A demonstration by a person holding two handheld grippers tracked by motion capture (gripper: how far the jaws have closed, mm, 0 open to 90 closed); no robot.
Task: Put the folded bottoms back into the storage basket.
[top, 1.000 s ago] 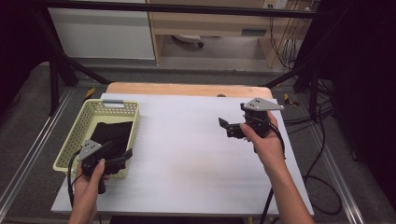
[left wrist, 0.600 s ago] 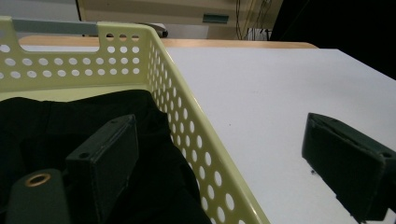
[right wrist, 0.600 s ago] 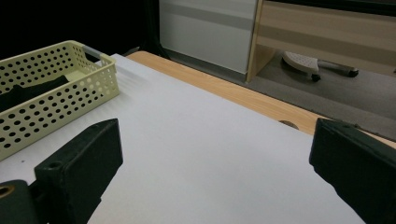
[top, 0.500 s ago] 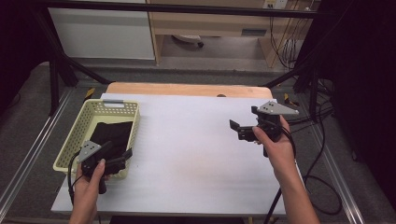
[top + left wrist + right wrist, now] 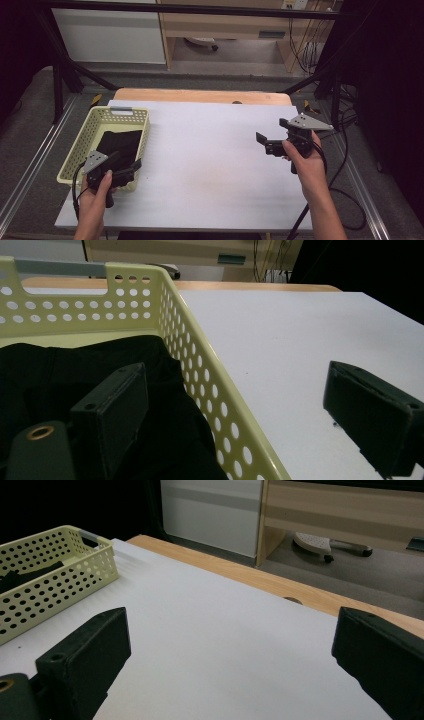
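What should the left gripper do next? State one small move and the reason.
Probably ease the left gripper left and down onto the black cloth. Its open jaws straddle the basket wall, one over the cloth, one over the table, so closing now would pinch the wall.

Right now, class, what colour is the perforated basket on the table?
Pale yellow; the basket shows best in the left gripper view, with dark cloth inside.

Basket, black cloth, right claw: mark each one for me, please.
Basket (image 5: 82, 141), high view, on its left wall.
Black cloth (image 5: 120, 142), high view, on the middle of the fold.
Right claw (image 5: 272, 135), high view, midway between its tips.
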